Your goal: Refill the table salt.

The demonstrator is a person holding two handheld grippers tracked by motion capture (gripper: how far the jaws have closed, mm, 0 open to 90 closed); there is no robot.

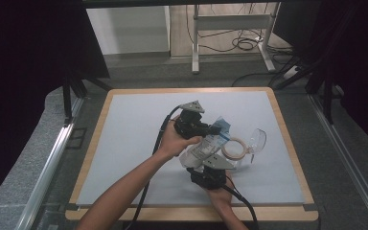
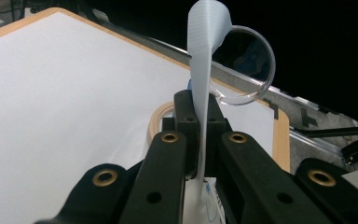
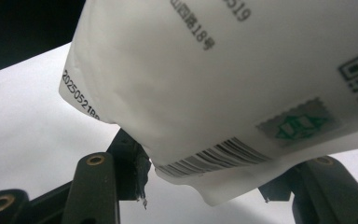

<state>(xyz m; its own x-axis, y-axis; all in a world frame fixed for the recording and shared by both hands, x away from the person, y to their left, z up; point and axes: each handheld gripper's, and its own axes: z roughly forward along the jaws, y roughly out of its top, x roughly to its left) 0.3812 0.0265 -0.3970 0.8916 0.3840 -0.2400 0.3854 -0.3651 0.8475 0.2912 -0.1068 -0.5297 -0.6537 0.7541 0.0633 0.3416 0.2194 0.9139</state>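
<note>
Left gripper view: fingers [image 2: 200,135] pinch the pouch [image 2: 204,70]; right fingers' [image 3: 205,186] state unclear.

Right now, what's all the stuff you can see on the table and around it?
bag: one, white with print and a blue top, held above the mat between both grippers
tape ring: one, tan, on the mat right of the bag
dish: one, clear, tilted beside the tape ring
mat: one, pale grey, covering the board
board: one, wooden rim, under the mat
stand: one, white metal, on the floor behind
left gripper: black, shut on the bag's top edge
right gripper: black, at the bag's lower end
hands: two, holding the grippers
</note>
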